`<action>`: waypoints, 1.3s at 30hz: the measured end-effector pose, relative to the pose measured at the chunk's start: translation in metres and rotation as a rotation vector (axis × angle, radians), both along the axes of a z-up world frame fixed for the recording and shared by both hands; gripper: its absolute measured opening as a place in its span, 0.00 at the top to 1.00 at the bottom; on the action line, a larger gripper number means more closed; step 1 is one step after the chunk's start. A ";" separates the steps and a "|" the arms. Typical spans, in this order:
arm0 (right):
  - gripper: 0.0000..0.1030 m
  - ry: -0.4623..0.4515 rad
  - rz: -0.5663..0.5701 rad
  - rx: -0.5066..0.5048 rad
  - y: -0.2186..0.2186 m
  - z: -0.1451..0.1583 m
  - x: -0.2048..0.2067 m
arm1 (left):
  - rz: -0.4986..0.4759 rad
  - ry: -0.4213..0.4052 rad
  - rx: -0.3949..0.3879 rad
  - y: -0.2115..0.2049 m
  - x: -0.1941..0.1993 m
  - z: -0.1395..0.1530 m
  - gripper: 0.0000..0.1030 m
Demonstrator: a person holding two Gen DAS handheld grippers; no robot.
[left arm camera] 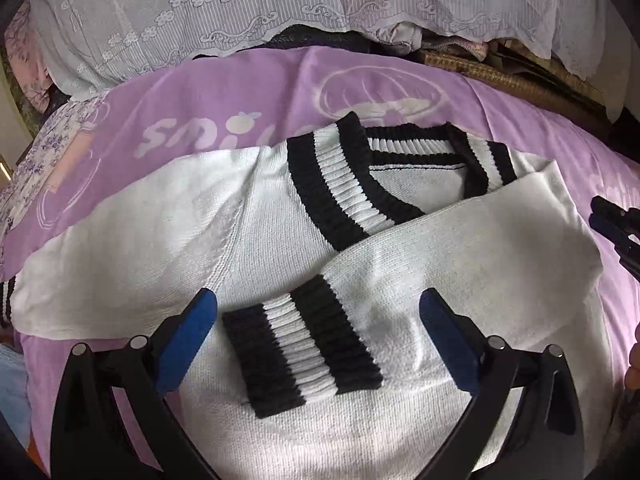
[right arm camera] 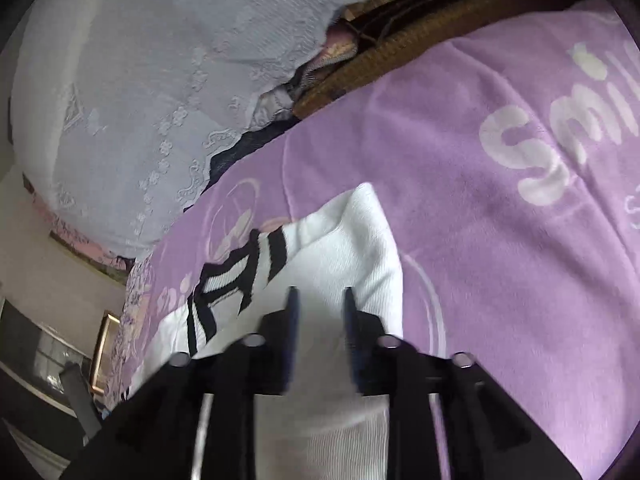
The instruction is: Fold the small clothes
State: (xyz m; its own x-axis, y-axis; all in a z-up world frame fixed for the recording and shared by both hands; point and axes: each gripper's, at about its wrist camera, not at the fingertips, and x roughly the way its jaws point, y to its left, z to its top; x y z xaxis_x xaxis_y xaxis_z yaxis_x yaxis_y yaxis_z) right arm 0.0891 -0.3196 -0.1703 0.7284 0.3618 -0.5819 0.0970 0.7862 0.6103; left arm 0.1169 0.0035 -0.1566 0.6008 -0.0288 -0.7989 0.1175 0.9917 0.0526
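Left wrist: left gripper (left arm camera: 318,320) hovering, jaws wide, nothing held, over sweater (left arm camera: 256,216) lying on purple blanket (left arm camera: 256,80); one sleeve (left arm camera: 460,248) already folded across the chest, cuff (left arm camera: 302,348) betw. pads. Right wrist: right gripper (right arm camera: 320,304) jaws partly apart, empty, over the sweater's white edge. Knit looking soft, floppy, light; prob. best pinching at a cuff or hem.

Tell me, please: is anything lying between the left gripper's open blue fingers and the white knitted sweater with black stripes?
Nothing visible is in the way. The left gripper is open above the white knitted sweater, and only the black-and-white striped cuff of the folded-in sleeve, part of the sweater itself, lies between its fingers.
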 end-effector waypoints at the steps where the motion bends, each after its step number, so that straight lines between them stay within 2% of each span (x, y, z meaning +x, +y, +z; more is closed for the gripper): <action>1: 0.41 0.015 0.009 -0.041 0.007 -0.003 -0.008 | -0.006 0.019 0.022 -0.002 0.000 -0.005 0.04; 3: 0.41 0.063 0.018 -0.157 0.020 -0.020 -0.013 | -0.008 0.112 0.049 -0.004 0.011 -0.029 0.04; 4: 0.41 0.050 0.012 -0.198 0.023 -0.025 -0.016 | 0.008 0.104 0.003 0.001 0.011 -0.030 0.04; 6: 0.41 0.056 -0.010 -0.213 0.022 -0.018 -0.021 | 0.024 0.125 -0.031 0.011 0.004 -0.021 0.04; 8: 0.41 -0.034 -0.009 -0.190 0.024 -0.005 -0.044 | 0.056 0.088 -0.056 0.028 -0.011 -0.010 0.04; 11: 0.29 -0.094 -0.007 -0.203 0.027 0.004 -0.073 | 0.146 0.057 -0.088 0.073 -0.032 -0.003 0.04; 15: 0.29 -0.096 -0.027 -0.148 0.020 -0.004 -0.098 | 0.364 0.092 -0.240 0.163 -0.041 -0.014 0.04; 19: 0.28 -0.038 -0.023 -0.079 0.015 -0.019 -0.097 | 0.482 0.065 -0.530 0.222 -0.042 -0.016 0.04; 21: 0.28 -0.036 -0.019 -0.066 0.014 -0.021 -0.098 | 0.527 0.057 -0.564 0.238 -0.035 -0.019 0.04; 23: 0.28 -0.044 -0.016 -0.058 0.014 -0.022 -0.099 | 0.568 0.064 -0.629 0.256 -0.027 -0.026 0.04; 25: 0.28 -0.046 -0.009 -0.050 0.014 -0.023 -0.098 | 0.610 0.038 -0.689 0.269 -0.022 -0.025 0.04; 26: 0.27 -0.044 -0.006 -0.045 0.014 -0.024 -0.097 | 0.620 0.027 -0.694 0.272 -0.018 -0.023 0.05; 27: 0.25 -0.041 -0.001 -0.039 0.014 -0.025 -0.097 | 0.632 0.015 -0.682 0.276 -0.014 -0.022 0.07; 29: 0.24 -0.043 0.006 -0.035 0.015 -0.025 -0.096 | 0.684 0.016 -0.634 0.284 -0.010 -0.023 0.38; 34: 0.20 -0.043 0.022 -0.047 0.018 -0.024 -0.094 | 0.712 0.001 -0.616 0.291 -0.017 -0.023 0.68; 37: 0.16 -0.043 0.037 -0.053 0.020 -0.023 -0.092 | 0.696 -0.012 -0.557 0.282 -0.018 -0.017 0.85; 39: 0.14 -0.042 0.042 -0.061 0.021 -0.023 -0.092 | 0.659 -0.034 -0.484 0.270 -0.016 -0.007 0.91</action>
State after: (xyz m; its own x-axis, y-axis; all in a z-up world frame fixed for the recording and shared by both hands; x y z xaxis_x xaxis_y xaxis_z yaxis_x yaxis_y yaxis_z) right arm -0.0024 -0.2981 -0.1935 0.7373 0.3576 -0.5731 0.0384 0.8248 0.5641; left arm 0.1011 0.2732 -0.1631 0.6385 0.0015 -0.7696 -0.4914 0.7705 -0.4061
